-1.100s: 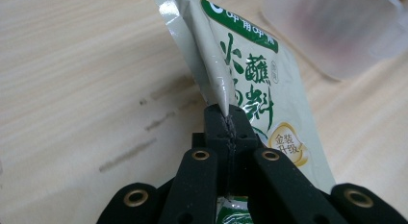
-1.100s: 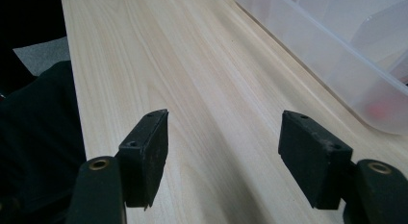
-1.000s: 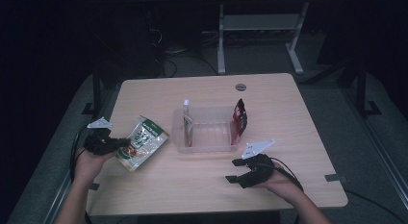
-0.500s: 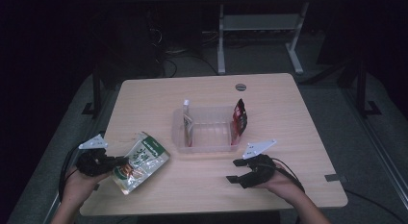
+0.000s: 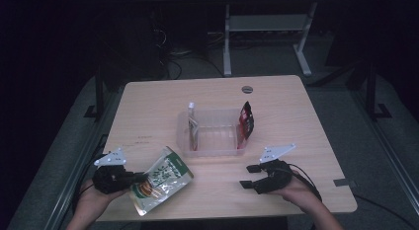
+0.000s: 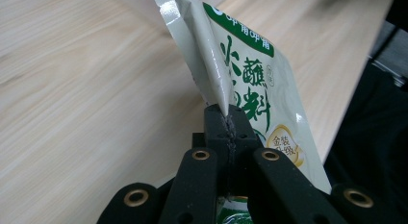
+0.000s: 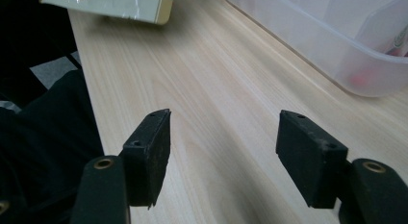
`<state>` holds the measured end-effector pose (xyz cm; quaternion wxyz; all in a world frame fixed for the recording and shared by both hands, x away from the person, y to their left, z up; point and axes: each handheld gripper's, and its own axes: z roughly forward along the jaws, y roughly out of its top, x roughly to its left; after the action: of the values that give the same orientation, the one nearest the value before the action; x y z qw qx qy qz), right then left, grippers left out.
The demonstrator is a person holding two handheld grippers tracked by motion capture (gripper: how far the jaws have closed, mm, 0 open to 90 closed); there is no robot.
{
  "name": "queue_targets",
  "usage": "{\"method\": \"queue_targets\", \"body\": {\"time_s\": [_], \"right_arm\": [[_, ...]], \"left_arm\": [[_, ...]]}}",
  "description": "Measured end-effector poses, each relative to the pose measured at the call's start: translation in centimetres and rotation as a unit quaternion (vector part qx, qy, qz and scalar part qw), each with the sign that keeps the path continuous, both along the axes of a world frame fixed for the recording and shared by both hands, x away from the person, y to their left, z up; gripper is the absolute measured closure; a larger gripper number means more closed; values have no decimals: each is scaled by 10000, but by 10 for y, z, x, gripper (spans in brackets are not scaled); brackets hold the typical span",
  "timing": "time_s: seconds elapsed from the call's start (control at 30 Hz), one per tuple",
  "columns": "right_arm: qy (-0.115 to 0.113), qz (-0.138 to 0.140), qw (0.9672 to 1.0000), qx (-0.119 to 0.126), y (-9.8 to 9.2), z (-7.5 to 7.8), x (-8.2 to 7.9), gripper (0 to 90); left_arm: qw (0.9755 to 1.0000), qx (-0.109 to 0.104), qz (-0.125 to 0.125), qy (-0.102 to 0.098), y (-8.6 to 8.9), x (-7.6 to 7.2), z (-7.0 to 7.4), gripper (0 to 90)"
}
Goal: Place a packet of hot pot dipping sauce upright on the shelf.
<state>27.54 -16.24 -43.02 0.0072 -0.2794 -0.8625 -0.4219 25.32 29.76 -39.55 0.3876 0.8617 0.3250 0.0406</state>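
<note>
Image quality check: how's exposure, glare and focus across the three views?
High view: dim, surroundings near black, lit table readable. Left gripper view: bright and sharp on the green-and-white pouch, glare streak along its pinched seam, far table soft. Right gripper view: fingers sharp, clear bin slightly soft, black void at left.

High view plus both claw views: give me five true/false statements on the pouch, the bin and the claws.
1. The left claw is shut on the green-and-white pouch. True.
2. The right claw grips a red packet. False: its jaws stand open over bare table.
3. The clear bin sits mid-table. True.
4. The red packet lies flat outside the bin. False: it stands upright at the bin's right end.
5. The pouch is inside the bin. False: it is near the table's front edge, left of the bin.
</note>
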Motion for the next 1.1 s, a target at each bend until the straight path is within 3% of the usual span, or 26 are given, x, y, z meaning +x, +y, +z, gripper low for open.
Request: {"method": "queue_targets", "body": {"time_s": [0.2,0.43,0.6,0.8,0.93,1.1], "right_arm": [[114,77,9998,116,-6,4,1,314],[276,275,9989,247,-1,4,6,238],[345,305,9985,303,-2,2,9,242],[344,396,9970,562,-6,3,10,257],[394,520,9950,751,-4,3,10,272],[515,748,9921,864,4,1,10,294]], "left_arm": [[9988,-10,-480,-17,-31,2,2,900],[9954,-43,-955,-7,-65,7,1,900],[9911,-94,-1324,-53,-86,13,1,900],[9834,-155,-1798,-185,-111,18,1,900],[9808,-226,-1921,-243,-121,16,2,900],[9794,-305,-1969,-315,-121,15,4,900]]}}
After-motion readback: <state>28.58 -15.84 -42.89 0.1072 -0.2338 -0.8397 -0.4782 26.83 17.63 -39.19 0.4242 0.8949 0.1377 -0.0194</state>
